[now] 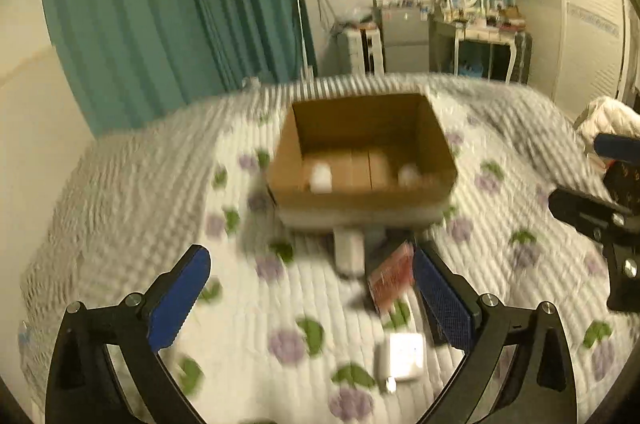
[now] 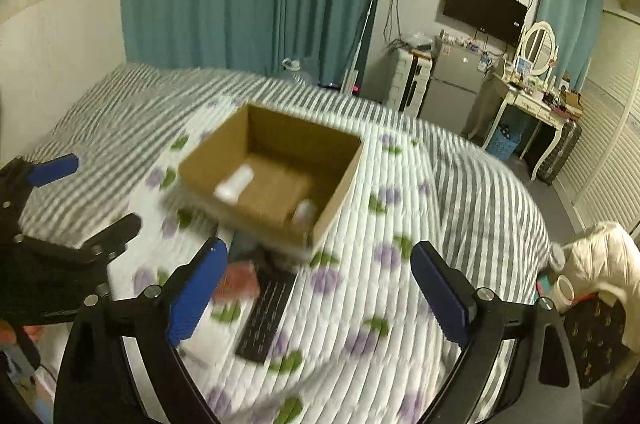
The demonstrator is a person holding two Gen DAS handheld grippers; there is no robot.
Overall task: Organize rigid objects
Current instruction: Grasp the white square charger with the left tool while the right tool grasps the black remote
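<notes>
An open cardboard box [image 1: 362, 199] [image 2: 334, 209] sits on the bed with two white bottles [image 1: 321, 177] [image 2: 235, 183] inside. In front of it lie a pale upright bottle [image 1: 349, 250], a red box [image 1: 392, 278] [image 2: 238, 282], a white charger [image 1: 401, 358] and a black flat box [image 2: 268, 318]. My left gripper [image 1: 310, 298] is open and empty, hovering above these items. My right gripper [image 2: 318, 300] is open and empty, above the black flat box. Both views are motion-blurred.
The bed has a floral quilt [image 1: 256, 308] over a striped cover [image 2: 100, 95]. Teal curtains [image 1: 168, 3], a fridge [image 2: 454, 87], a vanity table [image 2: 532, 103] and a TV [image 2: 484, 7] stand beyond. A white jacket [image 2: 600, 256] lies at the right.
</notes>
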